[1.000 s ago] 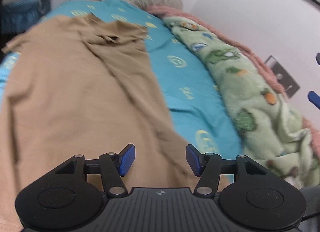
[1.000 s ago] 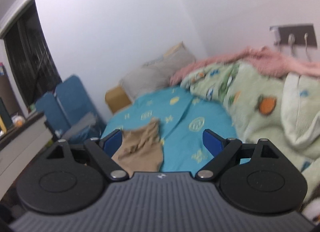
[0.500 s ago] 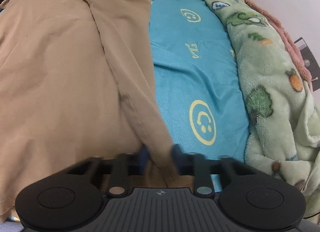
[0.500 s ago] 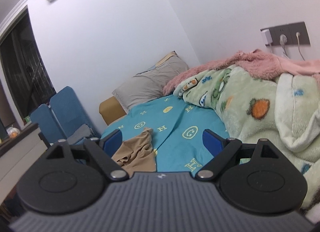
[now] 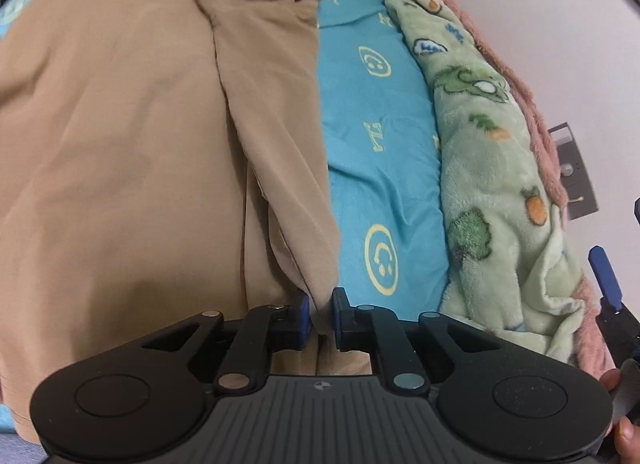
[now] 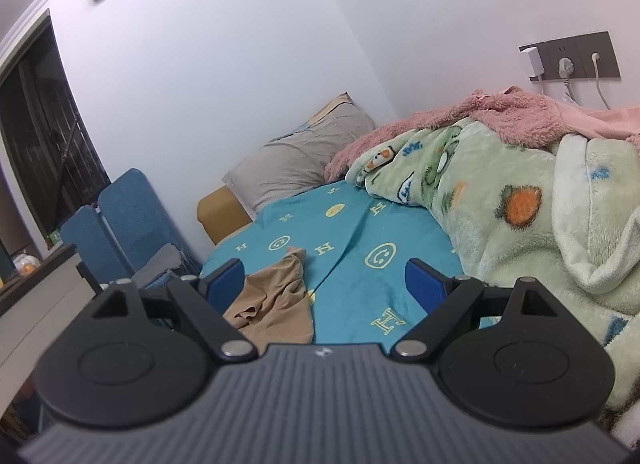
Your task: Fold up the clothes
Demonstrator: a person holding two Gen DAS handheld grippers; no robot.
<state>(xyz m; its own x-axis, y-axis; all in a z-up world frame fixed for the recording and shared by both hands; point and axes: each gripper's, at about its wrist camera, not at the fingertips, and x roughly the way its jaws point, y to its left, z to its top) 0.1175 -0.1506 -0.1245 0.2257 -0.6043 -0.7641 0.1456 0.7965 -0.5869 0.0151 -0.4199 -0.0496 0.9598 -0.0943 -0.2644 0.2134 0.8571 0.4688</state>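
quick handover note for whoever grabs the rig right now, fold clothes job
Left tool: its jaws have just been closing and now pinch the near edge of the tan garment.
Right tool: open, empty, held above the bed.
Garment lies spread on the blue sheet, one side strip already turned over lengthwise; green blanket bunched alongside.
Done: near edge gripped.
Left: probably carry that edge over toward the far end, then flatten and finish folding.

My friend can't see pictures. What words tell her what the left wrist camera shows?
The left gripper pinches the near edge of a tan garment spread on a blue smiley-print bedsheet. A fluffy green blanket is bunched along the right.
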